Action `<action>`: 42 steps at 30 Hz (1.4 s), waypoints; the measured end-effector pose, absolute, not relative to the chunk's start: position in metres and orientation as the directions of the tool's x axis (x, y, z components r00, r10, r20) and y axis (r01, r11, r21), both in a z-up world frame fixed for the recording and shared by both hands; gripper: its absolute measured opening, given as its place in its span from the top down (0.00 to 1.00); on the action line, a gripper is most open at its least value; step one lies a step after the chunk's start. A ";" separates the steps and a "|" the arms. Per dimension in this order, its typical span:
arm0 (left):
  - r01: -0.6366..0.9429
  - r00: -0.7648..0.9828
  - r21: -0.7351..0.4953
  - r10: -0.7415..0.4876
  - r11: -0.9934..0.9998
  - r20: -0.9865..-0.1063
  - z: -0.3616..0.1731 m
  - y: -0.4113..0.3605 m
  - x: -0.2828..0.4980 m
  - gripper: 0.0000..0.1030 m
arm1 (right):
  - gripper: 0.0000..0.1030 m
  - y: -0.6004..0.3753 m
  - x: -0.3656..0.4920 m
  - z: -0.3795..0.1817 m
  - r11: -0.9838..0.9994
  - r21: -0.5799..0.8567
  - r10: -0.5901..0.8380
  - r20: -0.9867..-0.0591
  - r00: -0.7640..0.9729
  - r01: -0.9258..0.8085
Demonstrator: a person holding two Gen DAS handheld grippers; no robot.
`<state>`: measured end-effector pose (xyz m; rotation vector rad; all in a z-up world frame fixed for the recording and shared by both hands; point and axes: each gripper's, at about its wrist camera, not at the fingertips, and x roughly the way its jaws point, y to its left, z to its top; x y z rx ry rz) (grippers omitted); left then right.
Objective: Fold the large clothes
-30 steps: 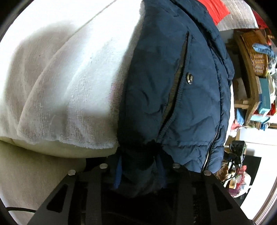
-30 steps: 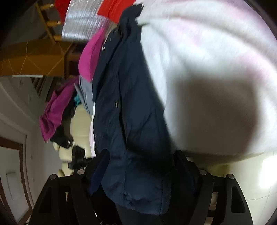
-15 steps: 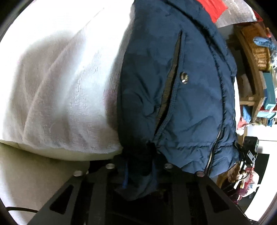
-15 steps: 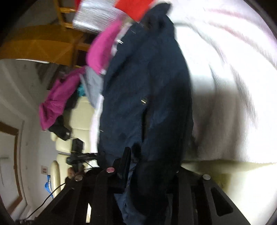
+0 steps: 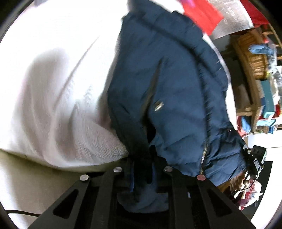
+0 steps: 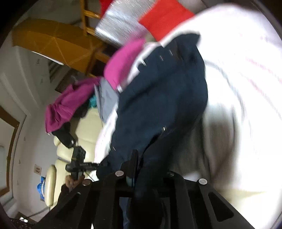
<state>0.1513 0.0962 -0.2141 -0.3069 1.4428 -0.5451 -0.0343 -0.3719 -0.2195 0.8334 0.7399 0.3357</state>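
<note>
A navy padded jacket (image 5: 169, 91) lies on a white towel-covered surface (image 5: 52, 88). Its zip and a metal snap show in the left wrist view. My left gripper (image 5: 142, 163) is shut on the jacket's hem, and dark fabric bunches between its fingers. The jacket also shows in the right wrist view (image 6: 164, 98), stretched from the far end toward me. My right gripper (image 6: 146, 167) is shut on another part of the jacket's hem. Both views are blurred by motion.
Magenta (image 6: 70, 104) and grey (image 6: 105, 100) clothes are piled on a cream sofa (image 6: 84, 130) left of the jacket. A red cloth (image 5: 202, 14) lies at the far end. A wooden shelf (image 5: 253, 70) with baskets stands at the right.
Both grippers closed tighter on the jacket's hem and pulled it. The jacket shifted right in both views, showing more of the sofa and clothes pile in the right wrist view.
</note>
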 end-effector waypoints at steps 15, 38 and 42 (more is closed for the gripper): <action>0.180 0.165 -0.630 -0.655 0.755 -0.737 -0.128 0.089 0.248 0.86 | 0.90 -0.407 0.042 -0.168 0.643 0.766 0.464 -0.372 0.804 -0.018; 0.101 0.092 -0.685 -0.693 0.721 -0.716 -0.151 0.127 0.240 0.65 | 0.90 -0.428 0.101 -0.181 0.590 0.807 0.453 -0.343 0.823 0.011; 0.086 0.086 -0.684 -0.689 0.725 -0.720 -0.166 0.128 0.210 0.65 | 0.90 -0.421 0.070 -0.195 0.569 0.822 0.464 -0.348 0.815 0.027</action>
